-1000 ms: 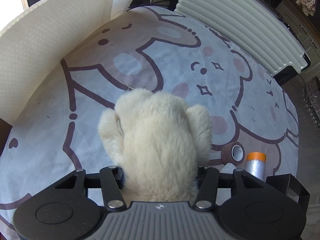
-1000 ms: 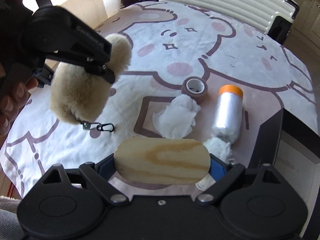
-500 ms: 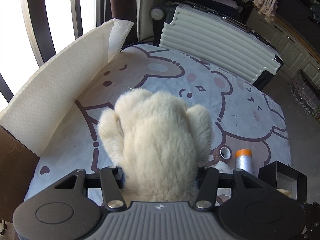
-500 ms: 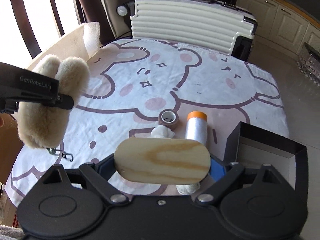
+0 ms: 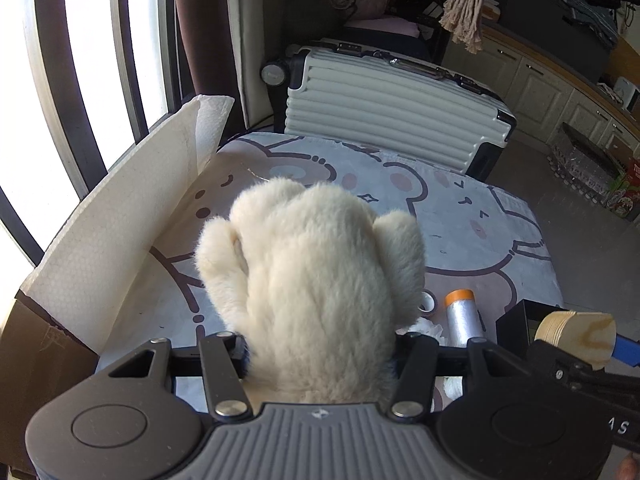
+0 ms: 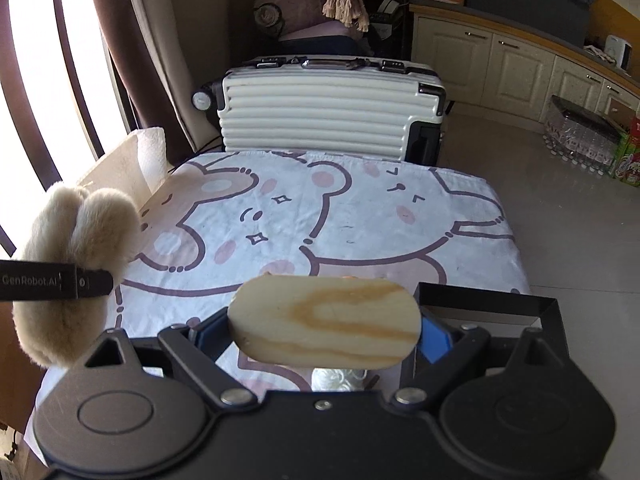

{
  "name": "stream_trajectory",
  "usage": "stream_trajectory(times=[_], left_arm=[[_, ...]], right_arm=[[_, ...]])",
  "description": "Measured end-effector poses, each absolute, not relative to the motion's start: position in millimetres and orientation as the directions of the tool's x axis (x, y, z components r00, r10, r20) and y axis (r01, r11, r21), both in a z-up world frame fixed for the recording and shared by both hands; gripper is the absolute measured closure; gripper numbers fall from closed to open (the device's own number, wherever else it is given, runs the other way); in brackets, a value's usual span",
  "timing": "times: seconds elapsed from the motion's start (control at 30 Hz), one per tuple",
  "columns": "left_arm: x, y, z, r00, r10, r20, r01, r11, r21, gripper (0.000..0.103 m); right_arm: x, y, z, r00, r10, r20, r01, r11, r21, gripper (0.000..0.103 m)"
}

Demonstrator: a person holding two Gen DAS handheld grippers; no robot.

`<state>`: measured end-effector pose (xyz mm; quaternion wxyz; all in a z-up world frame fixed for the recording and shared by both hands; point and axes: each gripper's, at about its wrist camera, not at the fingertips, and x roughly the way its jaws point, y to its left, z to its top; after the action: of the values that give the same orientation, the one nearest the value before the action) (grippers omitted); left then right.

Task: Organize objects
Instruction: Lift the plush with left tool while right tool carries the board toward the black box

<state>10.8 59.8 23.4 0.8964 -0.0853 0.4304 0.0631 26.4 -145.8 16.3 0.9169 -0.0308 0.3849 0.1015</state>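
My left gripper [image 5: 320, 356] is shut on a cream plush toy [image 5: 316, 280], which fills the middle of the left wrist view and hangs above the bear-print tablecloth [image 5: 460, 216]. In the right wrist view the same plush toy [image 6: 76, 240] shows at the left, clamped by a black finger [image 6: 56, 286]. My right gripper [image 6: 324, 332] is shut on an oval wooden block [image 6: 324, 320], gripped end to end between its blue pads [image 6: 434, 334]. That block [image 5: 576, 336] also appears at the right edge of the left wrist view.
On the cloth lie a brown tape roll [image 5: 428, 302], a silver roll with an orange cap [image 5: 460, 316] and crumpled white tissue [image 6: 340, 378]. An open black box [image 6: 488, 300] stands at the right. A white-lined cardboard box [image 5: 120, 232] borders the left, and a ribbed suitcase [image 6: 332, 108] stands behind.
Both grippers have risen from the table with the plush toy and wooden block still held. The cloth looks farther away, and the suitcase and room behind have come into view.
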Motion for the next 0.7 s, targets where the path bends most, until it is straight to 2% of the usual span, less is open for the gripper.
stream_trajectory(times=[0.3,0.7], left_arm=[[2,57,29,0.648,0.063,-0.759,-0.142,0.989,-0.039,0.048],[-3,58,37,0.667,0.062,-0.742,-0.141,0.989,-0.044,0.048]], right_arm=[[21,-148,33,0.739,0.118,-0.663,-0.156,0.988,0.003,0.010],[15,-142,40,0.750,0.104,-0.654,-0.173,0.984,-0.041,0.010]])
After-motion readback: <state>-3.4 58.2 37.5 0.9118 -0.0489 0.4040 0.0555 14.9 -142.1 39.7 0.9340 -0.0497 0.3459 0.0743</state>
